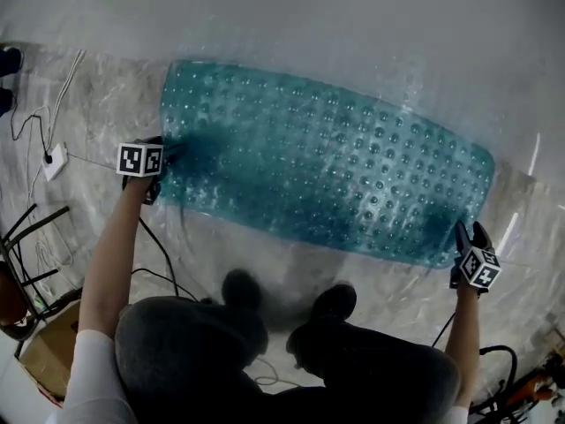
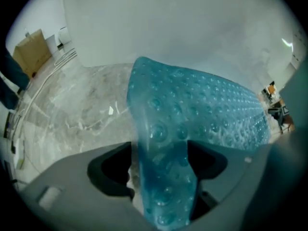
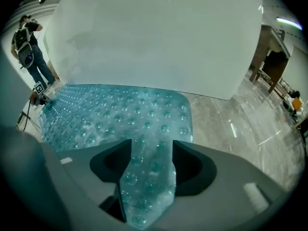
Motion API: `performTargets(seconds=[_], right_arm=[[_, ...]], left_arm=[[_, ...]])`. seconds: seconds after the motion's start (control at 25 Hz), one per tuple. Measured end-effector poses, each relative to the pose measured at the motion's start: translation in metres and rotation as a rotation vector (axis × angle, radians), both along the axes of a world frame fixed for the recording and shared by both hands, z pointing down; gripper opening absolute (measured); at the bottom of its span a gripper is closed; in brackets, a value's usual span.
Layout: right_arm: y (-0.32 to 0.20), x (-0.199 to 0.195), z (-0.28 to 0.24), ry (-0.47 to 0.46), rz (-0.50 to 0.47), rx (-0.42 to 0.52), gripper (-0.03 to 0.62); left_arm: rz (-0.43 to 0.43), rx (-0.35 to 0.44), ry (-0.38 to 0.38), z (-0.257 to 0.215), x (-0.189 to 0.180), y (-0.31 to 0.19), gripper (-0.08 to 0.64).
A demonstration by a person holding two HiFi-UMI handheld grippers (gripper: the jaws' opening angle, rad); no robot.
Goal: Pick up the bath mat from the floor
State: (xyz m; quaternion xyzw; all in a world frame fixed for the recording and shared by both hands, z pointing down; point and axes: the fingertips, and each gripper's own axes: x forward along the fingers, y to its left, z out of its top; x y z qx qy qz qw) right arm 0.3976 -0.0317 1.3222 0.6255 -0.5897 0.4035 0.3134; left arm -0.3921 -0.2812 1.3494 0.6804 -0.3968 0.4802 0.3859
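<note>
The teal, bubble-studded bath mat (image 1: 327, 175) lies spread out on the marble floor along the foot of a white wall. My left gripper (image 1: 168, 157) is at its left end and my right gripper (image 1: 470, 235) at its right near corner. In the left gripper view a corner of the bath mat (image 2: 202, 109) runs loosely between the wide-set jaws of the left gripper (image 2: 159, 153), which is open. In the right gripper view the bath mat (image 3: 120, 114) likewise passes between the parted jaws of the right gripper (image 3: 151, 150), broad face showing, not pinched.
A white wall (image 1: 353, 25) rises just behind the mat. Cables and a white power adapter (image 1: 53, 159) lie on the floor at left, with black stand legs (image 1: 26, 237) and a cardboard box (image 1: 48, 347) nearer. A person (image 3: 29, 47) stands far off.
</note>
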Motion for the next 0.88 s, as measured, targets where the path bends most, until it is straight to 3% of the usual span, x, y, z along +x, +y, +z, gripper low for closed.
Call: performTargets(seconds=[0.08, 0.24, 0.52, 0.64, 0.8, 0.88], right_arm=[[0.006, 0.018, 0.009, 0.012, 0.019, -0.015, 0.299], [0.018, 0.049, 0.020, 0.013, 0.055, -0.047, 0.348], [0.010, 0.060, 0.040, -0.045, 0.059, -0.084, 0.393], [0.004, 0.066, 0.048, -0.090, 0.097, -0.091, 0.394], [0.002, 0.065, 0.050, -0.073, 0.074, -0.073, 0.403], [0.004, 0.064, 0.051, -0.066, 0.064, -0.068, 0.362]], left_arm=[[0.031, 0.001, -0.010, 0.005, 0.011, 0.002, 0.313], [0.081, 0.018, -0.025, 0.004, 0.037, 0.002, 0.260], [0.139, 0.079, -0.025, -0.017, 0.053, 0.015, 0.035], [0.169, 0.096, -0.031, -0.021, 0.062, 0.017, 0.018], [0.170, 0.093, -0.021, -0.030, 0.064, 0.018, 0.017], [0.172, 0.094, -0.017, -0.034, 0.066, 0.019, 0.017]])
